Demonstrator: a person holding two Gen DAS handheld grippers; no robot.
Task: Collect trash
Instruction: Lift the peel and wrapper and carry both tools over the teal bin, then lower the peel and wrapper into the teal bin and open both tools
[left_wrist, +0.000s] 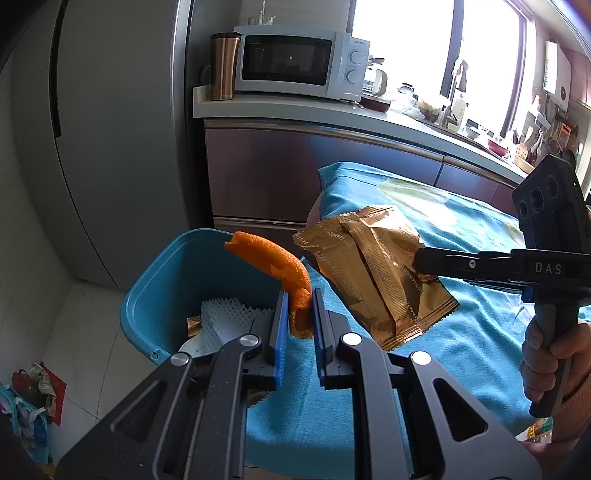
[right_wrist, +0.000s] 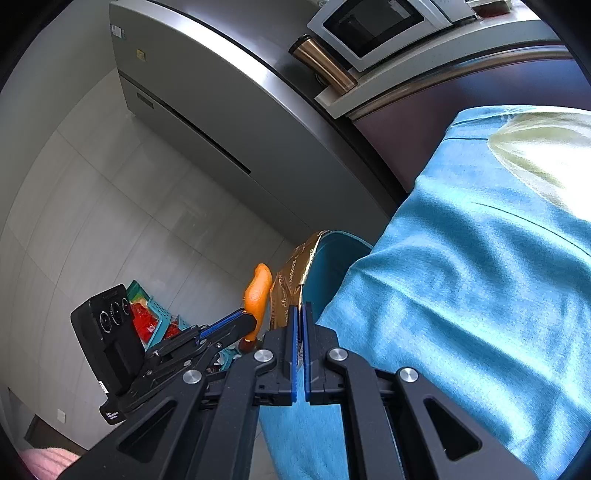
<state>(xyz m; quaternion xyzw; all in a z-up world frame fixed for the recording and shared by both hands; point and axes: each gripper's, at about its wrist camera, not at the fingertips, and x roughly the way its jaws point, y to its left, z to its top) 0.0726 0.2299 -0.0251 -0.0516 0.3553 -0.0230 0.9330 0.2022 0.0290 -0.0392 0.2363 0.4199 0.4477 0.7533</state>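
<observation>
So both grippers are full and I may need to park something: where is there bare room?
The blue cloth is bare right of the gold wrapper, and toward the cabinets. Crowded: the bin, with white foam, and the gap between orange peel and wrapper.

White capitals "DAS" stood on the black body of the right gripper (left_wrist: 419, 263), just right of the gold wrapper (left_wrist: 373, 273) it pinched. That wrapper bore rows of dark repeated lettering along its seams, too small and creased to read. A white label at the rear of the left gripper (right_wrist: 255, 317), far from the wrapper, seemed to say "Data Acquisition System", barely legible.
</observation>
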